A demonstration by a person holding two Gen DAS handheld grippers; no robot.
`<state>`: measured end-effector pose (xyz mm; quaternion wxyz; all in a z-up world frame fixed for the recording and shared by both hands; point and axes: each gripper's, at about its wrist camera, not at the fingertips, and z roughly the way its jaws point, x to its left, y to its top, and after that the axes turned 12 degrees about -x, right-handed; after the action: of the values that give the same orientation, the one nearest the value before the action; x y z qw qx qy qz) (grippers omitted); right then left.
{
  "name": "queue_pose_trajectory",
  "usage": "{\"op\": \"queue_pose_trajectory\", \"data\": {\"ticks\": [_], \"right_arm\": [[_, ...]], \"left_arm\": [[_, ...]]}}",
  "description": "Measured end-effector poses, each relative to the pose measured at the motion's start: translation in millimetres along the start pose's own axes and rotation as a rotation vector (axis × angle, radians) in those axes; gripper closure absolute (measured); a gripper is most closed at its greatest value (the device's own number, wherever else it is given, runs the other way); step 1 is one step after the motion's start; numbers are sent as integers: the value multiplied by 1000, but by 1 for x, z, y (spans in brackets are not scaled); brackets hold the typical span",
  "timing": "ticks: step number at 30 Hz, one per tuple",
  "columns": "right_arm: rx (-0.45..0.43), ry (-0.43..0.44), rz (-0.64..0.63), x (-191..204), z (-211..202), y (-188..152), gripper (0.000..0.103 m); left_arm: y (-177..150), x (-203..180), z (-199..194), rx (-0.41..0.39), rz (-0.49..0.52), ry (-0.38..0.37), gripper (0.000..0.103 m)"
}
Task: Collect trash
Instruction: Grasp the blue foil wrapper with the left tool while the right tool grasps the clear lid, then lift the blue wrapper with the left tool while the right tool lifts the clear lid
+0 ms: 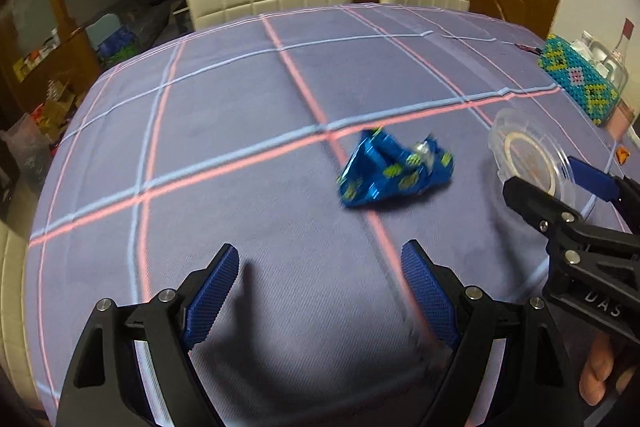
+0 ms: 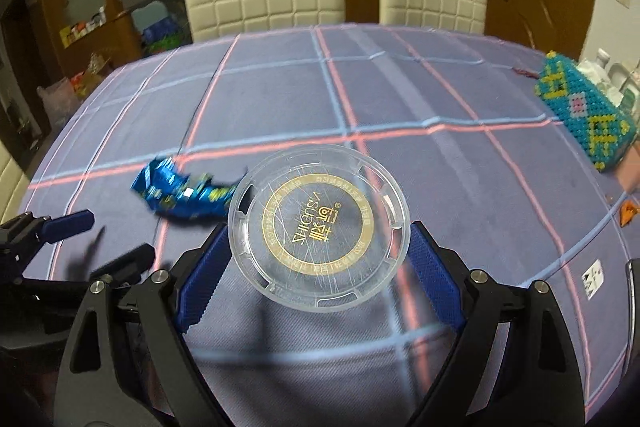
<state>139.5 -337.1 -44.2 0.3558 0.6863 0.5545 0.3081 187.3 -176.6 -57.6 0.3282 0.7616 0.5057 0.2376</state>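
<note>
On the table [image 1: 248, 99], under its purple checked cloth, two pieces of rubbish show: a crumpled blue wrapper [image 1: 394, 169] lying loose near the middle, and a clear round lid [image 2: 320, 227] with a gold ring and lettering. The right gripper [image 2: 320, 267] has the lid between its jaws; the rim meets both blue pads, so I judge it gripped across its width and carried just above the cloth, though the left wrist view shows only its far edge past the black fingers. The left gripper [image 1: 320, 291] stands wide with nothing between its pads, poised short of the wrapper, which is ahead of it and slightly to the right, not touched. So the collecting looks barely begun or part way: one item is in hand, one waits on the cloth, and a small orange scrap [image 2: 627, 213] near the right edge may also count as rubbish, though it is too small to be sure. No bin, bag or tray for the rubbish appears in either view, so where it is to go cannot be told. At the far right stands a beaded box [image 2: 584, 115] with clear bottles behind it; whether it holds anything cannot be seen.
</note>
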Motion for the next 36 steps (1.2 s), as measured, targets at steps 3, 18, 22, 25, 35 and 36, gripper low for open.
{"op": "queue_pose_trajectory", "data": {"ticks": [3,18,22,25,35,36], "right_arm": [[-3,4,28,-8,4,7,16],[8,11,60,-23,24,21,16],[22,20,68,-23,26,19,16],[21,12,61,-22,26,17,16],[11,-20,-5,-13,19,8,16],[16,-10,-3,-11,17,6,16]], "left_arm": [[8,-8,15,16,17,-15,22],[41,-38,49,-8,123,-27,28],[39,-44,42,-14,131,-103,59],[34,-52,36,-25,170,-115,61],[14,-45,14,-52,199,-71,62],[12,-41,11,-54,193,-65,62]]}}
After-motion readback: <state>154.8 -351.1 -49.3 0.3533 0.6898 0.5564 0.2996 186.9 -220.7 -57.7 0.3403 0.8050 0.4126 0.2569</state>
